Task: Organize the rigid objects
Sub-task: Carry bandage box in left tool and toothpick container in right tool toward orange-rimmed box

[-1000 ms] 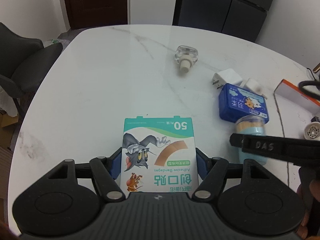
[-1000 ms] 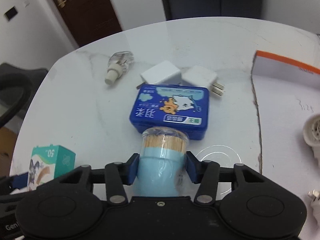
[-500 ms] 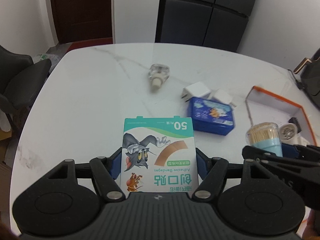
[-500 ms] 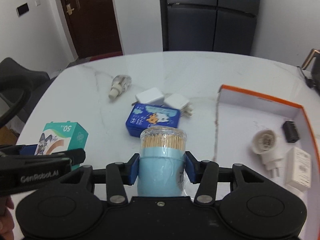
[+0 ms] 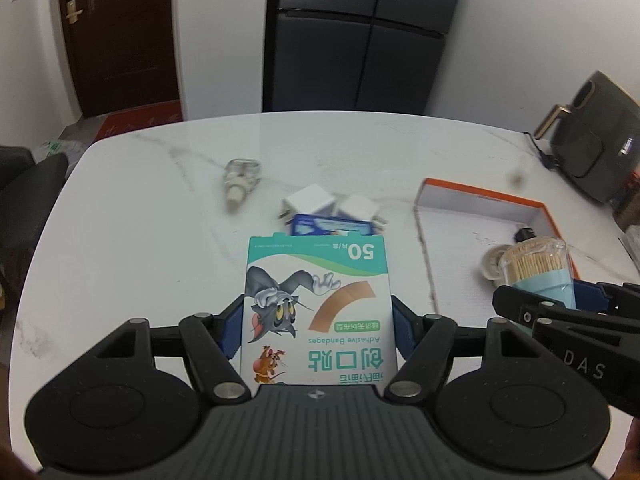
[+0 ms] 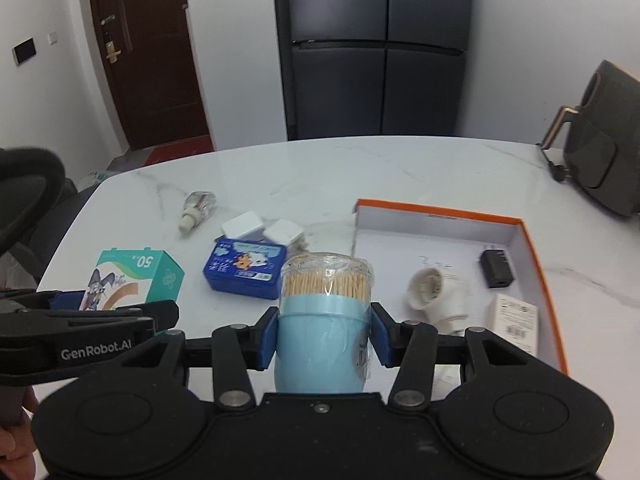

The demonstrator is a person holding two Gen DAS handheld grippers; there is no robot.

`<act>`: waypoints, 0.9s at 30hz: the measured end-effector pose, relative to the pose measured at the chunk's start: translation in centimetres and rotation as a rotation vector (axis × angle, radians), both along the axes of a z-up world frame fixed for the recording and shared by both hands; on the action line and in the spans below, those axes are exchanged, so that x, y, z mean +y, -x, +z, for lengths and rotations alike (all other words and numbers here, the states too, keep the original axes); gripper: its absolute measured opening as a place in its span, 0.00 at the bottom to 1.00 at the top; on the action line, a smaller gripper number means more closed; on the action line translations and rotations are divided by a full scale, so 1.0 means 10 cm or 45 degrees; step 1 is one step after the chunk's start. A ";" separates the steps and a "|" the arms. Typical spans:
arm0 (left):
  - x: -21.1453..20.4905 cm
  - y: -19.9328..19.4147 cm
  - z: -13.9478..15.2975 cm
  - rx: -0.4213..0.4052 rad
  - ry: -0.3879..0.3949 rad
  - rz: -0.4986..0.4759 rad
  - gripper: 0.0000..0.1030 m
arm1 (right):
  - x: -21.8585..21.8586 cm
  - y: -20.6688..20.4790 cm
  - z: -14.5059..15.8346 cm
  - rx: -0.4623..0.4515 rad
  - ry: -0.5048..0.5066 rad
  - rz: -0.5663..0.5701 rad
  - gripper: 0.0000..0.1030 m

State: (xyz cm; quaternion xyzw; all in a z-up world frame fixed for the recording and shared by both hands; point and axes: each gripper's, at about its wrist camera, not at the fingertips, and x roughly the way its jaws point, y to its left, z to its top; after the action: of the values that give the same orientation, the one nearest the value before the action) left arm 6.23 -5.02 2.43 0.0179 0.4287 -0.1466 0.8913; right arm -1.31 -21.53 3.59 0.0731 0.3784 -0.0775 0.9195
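Observation:
My left gripper (image 5: 318, 330) is shut on a green cartoon bandage box (image 5: 318, 304) and holds it above the white table; the box also shows in the right wrist view (image 6: 136, 276). My right gripper (image 6: 324, 342) is shut on a light blue toothpick jar (image 6: 326, 312), held up left of the orange-rimmed box (image 6: 532, 248). The jar shows at the right of the left wrist view (image 5: 538, 266). The orange-rimmed box holds a white socket adapter (image 6: 436, 292), a black charger (image 6: 496, 268) and a small white carton (image 6: 516, 320).
On the marble table (image 6: 360, 168) lie a blue tin (image 6: 244, 268), two white chargers (image 6: 244, 224) (image 6: 284, 232) and a clear refill bottle (image 6: 198, 210). A dark air fryer (image 6: 604, 136) stands at the back right. A black chair (image 5: 28, 188) is at the left.
Both grippers have risen and tilted up with their loads; the right one has moved toward the orange-rimmed box. The table's objects look farther away.

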 end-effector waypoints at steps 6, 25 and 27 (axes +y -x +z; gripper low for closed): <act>-0.20 0.07 0.05 -0.022 0.001 -0.056 0.69 | -0.17 0.17 0.07 -0.024 -0.005 -0.049 0.56; -0.90 0.26 0.08 -0.043 0.007 -0.229 0.69 | -0.82 0.63 0.12 -0.058 -0.029 -0.226 0.56; -0.96 0.27 0.09 -0.043 0.008 -0.243 0.69 | -0.88 0.66 0.12 -0.057 -0.031 -0.241 0.56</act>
State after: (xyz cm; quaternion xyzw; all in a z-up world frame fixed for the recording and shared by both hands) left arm 3.50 -14.59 3.29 0.0581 0.4096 -0.2319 0.8804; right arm -7.91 -30.35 4.79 0.1214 0.3501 -0.1577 0.9153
